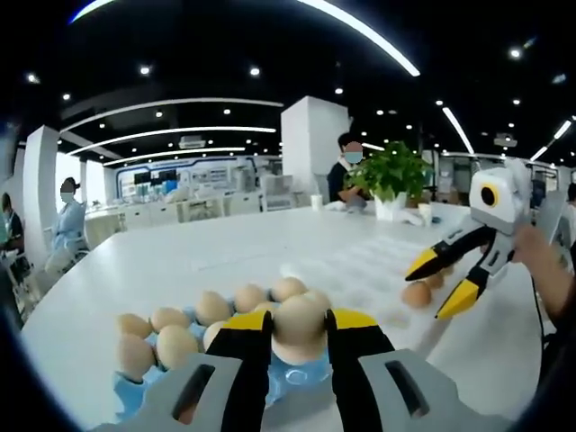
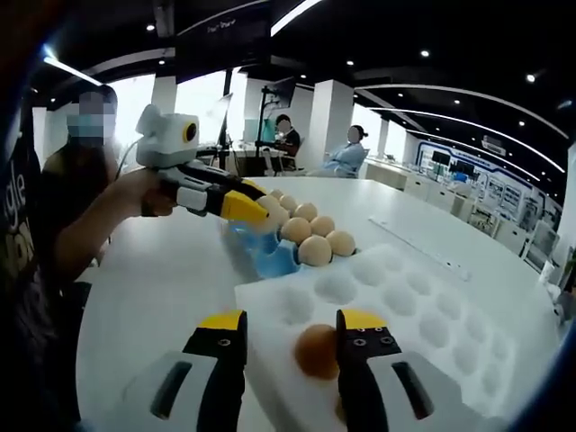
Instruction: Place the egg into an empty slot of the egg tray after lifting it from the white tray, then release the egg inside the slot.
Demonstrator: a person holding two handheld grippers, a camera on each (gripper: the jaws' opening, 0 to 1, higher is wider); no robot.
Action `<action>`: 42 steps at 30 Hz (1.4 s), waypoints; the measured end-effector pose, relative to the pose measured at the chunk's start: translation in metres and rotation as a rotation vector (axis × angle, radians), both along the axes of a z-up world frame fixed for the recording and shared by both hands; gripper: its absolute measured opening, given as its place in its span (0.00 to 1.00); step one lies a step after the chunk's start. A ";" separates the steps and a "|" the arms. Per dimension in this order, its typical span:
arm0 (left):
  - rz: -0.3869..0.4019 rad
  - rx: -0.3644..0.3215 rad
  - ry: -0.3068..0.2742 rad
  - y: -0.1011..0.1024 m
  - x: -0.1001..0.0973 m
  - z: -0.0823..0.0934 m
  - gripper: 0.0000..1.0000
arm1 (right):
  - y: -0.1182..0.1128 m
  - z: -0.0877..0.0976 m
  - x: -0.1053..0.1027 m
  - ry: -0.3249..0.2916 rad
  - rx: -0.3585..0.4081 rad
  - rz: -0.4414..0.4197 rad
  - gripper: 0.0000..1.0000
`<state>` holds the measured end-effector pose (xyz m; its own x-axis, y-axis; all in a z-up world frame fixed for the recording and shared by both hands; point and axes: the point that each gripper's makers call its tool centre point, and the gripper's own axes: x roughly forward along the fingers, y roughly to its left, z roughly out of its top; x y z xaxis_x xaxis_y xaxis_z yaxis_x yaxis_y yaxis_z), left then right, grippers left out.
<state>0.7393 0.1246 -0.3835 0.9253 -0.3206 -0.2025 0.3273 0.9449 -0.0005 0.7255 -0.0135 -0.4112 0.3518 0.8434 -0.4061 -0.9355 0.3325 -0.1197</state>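
Between my left jaws sits a smooth tan egg [image 1: 299,328], upright, low over the blue moulded egg tray [image 1: 297,376]. That tray holds two rows of matching tan eggs [image 1: 176,346]. Between my right jaws a browner egg [image 2: 318,351] rests in a round hollow of the white foam tray [image 2: 432,315], whose other hollows near it lie bare.

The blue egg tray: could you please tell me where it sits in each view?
Left gripper view: blue egg tray at bottom left, under the left tool, which holds an egg.
Right gripper view: upper middle, beside the left tool's tip.
Shared landmark: white tray.
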 end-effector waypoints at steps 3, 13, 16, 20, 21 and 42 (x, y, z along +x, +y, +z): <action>0.014 -0.002 -0.003 0.006 -0.001 0.000 0.24 | 0.000 0.000 0.000 0.001 -0.002 0.000 0.42; 0.078 -0.017 -0.010 0.038 -0.006 0.001 0.24 | -0.001 -0.002 0.000 0.004 -0.012 0.001 0.42; 0.100 -0.027 -0.009 0.050 -0.008 0.001 0.24 | 0.001 -0.003 0.000 0.004 -0.015 0.002 0.42; 0.138 -0.046 -0.014 0.066 -0.008 0.000 0.23 | 0.002 -0.002 0.000 0.005 -0.021 0.004 0.42; 0.142 -0.046 -0.016 0.067 -0.008 0.000 0.23 | 0.002 -0.002 0.000 0.007 -0.021 0.003 0.42; 0.240 -0.069 -0.018 0.113 -0.021 -0.003 0.22 | 0.002 -0.002 0.002 0.004 -0.047 -0.003 0.42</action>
